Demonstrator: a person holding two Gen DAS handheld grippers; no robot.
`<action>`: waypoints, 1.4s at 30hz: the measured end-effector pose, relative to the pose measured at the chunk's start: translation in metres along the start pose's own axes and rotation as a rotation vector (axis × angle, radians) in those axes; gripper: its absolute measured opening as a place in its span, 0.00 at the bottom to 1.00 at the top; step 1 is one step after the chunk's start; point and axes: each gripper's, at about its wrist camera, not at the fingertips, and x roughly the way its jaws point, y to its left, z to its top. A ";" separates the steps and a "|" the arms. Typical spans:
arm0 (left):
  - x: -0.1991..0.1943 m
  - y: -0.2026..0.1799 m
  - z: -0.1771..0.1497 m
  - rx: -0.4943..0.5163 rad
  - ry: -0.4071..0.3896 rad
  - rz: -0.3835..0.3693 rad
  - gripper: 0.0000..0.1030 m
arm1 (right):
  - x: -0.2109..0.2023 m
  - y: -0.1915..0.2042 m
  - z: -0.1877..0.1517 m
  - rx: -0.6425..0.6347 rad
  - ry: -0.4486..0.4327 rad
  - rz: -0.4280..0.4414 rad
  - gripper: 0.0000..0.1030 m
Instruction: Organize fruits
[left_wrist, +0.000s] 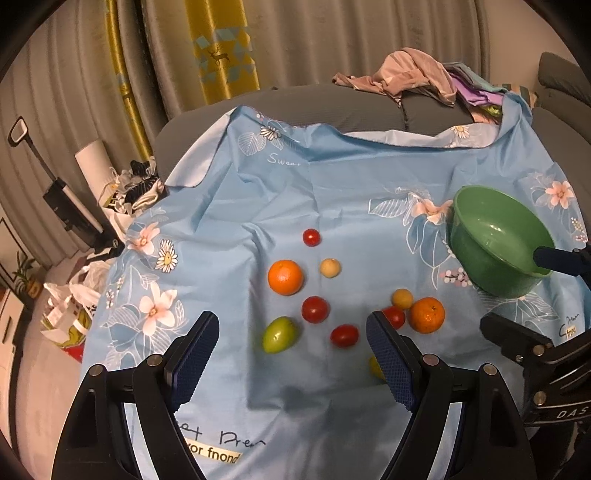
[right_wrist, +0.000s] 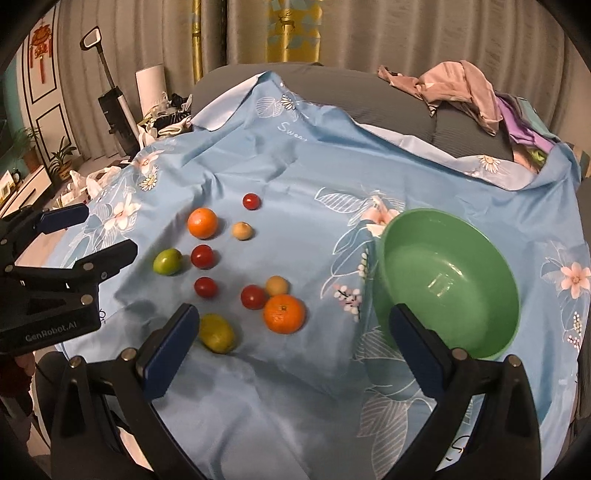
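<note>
Several fruits lie loose on a blue flowered cloth (left_wrist: 332, 192) (right_wrist: 288, 177): two oranges (left_wrist: 285, 277) (left_wrist: 427, 314) (right_wrist: 202, 222) (right_wrist: 284, 314), several red tomatoes (left_wrist: 315, 309) (right_wrist: 202, 256), a green fruit (left_wrist: 279, 334) (right_wrist: 167, 261), a yellow-green fruit (right_wrist: 217, 332), and small tan fruits (left_wrist: 330, 267) (right_wrist: 242, 230). An empty green bowl (left_wrist: 498, 240) (right_wrist: 448, 280) stands to their right. My left gripper (left_wrist: 291, 354) is open and empty above the near fruits. My right gripper (right_wrist: 291, 343) is open and empty, between the fruits and the bowl.
The cloth covers a grey sofa (right_wrist: 369, 92) with a heap of clothes (left_wrist: 417, 74) (right_wrist: 461, 88) at the back right. On the floor to the left are bags (left_wrist: 70, 306), a vacuum cleaner (right_wrist: 110, 96) and potted plants (right_wrist: 62, 155).
</note>
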 end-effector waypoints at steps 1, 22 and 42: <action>0.000 0.000 0.000 -0.001 -0.001 -0.001 0.80 | 0.000 0.002 0.001 0.001 0.003 -0.001 1.00; 0.002 0.006 -0.004 0.000 -0.025 -0.045 0.80 | 0.004 0.017 0.003 -0.039 0.014 0.018 1.00; 0.019 0.006 -0.008 -0.028 0.049 -0.106 0.80 | 0.015 0.010 -0.002 -0.009 0.045 0.038 1.00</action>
